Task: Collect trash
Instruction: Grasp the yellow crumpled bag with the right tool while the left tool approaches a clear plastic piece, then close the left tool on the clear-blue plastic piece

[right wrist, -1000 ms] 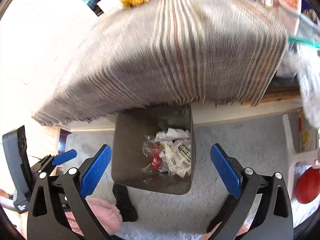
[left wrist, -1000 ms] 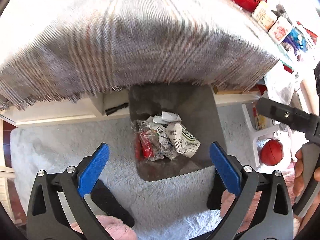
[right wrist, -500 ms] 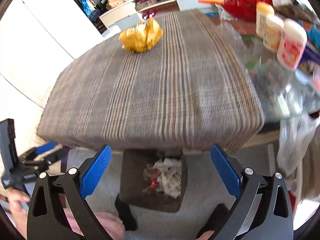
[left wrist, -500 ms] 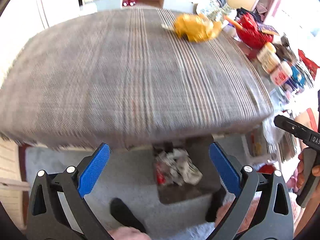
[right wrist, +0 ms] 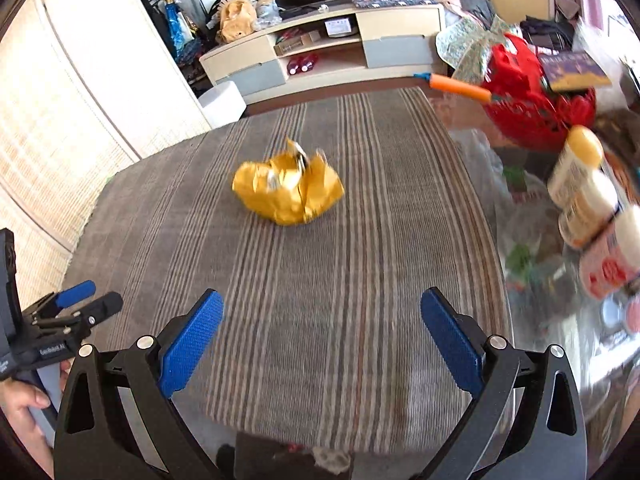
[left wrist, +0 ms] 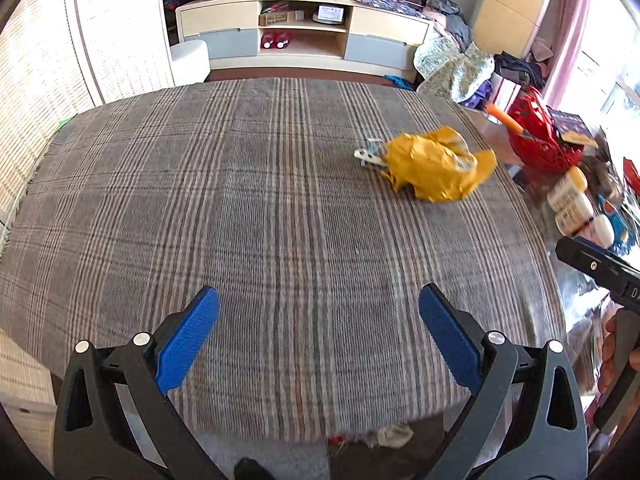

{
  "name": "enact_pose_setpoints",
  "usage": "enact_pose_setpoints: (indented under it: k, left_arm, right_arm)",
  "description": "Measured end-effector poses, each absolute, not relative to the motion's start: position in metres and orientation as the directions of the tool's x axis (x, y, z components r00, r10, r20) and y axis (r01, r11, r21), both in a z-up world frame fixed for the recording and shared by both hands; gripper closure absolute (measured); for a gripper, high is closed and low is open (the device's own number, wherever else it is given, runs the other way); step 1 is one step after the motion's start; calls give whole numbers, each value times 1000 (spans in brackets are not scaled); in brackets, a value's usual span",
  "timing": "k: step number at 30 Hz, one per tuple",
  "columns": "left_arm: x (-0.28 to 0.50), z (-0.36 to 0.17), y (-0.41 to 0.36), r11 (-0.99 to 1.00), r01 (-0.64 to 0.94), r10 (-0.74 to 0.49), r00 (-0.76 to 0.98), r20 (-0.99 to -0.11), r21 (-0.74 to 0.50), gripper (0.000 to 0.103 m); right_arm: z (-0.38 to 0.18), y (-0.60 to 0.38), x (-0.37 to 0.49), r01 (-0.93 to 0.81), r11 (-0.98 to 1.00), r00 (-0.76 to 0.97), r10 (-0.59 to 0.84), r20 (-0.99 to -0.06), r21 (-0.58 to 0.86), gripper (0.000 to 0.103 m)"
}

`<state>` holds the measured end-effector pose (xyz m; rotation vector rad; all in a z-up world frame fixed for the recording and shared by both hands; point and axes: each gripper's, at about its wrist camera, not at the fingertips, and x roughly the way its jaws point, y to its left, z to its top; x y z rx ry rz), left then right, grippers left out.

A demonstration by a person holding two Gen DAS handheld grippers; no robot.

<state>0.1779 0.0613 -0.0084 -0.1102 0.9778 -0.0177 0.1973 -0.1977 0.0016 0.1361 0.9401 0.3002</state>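
A crumpled yellow wrapper (left wrist: 434,168) (right wrist: 289,190) lies on the striped cloth of the table (left wrist: 240,208) (right wrist: 380,240), toward its far right side. My left gripper (left wrist: 318,340) hangs open over the table's near edge with nothing between its blue pads. My right gripper (right wrist: 320,338) is open and empty too, with the wrapper straight ahead of it and well beyond the fingertips. Below the near edge, the rim of the dark bin (left wrist: 384,456) (right wrist: 292,460) with crumpled trash (left wrist: 390,434) peeks out.
A red basket (right wrist: 532,108) with an orange-handled tool, several bottles and jars (right wrist: 588,208) and clear plastic crowd the table's right side. A TV cabinet (left wrist: 304,36) stands beyond the table. A white stool (left wrist: 190,62) sits at the far left.
Both grippers have tilted up from looking down into the bin to looking across the tabletop. The yellow wrapper has come into full view; the bin has dropped to the bottom edge.
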Motion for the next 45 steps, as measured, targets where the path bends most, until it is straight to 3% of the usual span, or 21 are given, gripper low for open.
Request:
enact_pose_setpoints:
  k: [8,19,23,30,39,42,45]
  left_arm:
    - [234,-24,62,997,-34,-34,560,-828,-64,8]
    - [287,-36,71,997,-66,6,555,-832,-36,8]
    - [300,-35,67,997,-65,10,566,-824,-32,8]
    - [328,-35,44,998,-41,-20,582,-813,-54,8]
    - [367,-56,1,999,17,-52,582,-811,-52,9]
    - [378,-66,-11,998,40,-66,569,-820,-52,15]
    - [389,-80,-25,996,77,-75,541,-838,-39,30]
  right_arm:
    - [-9,-147,277,-250,960,583,253,-772,125,3]
    - [-48,-111,323,-365,929,535,262,-803,59,4]
    - [-50,-126,326,-386,911,540,348,-766,142,29]
    - [-38,-164,319,-371,894,521,425,-740,252,33]
    - [-33,-200,305,-331,918,539,375,-754,219,33]
    - [-40,-205,304,-330,918,537,373,-757,218,33]
    - [-47,-204,303,-338,917,532,371,-761,211,33]
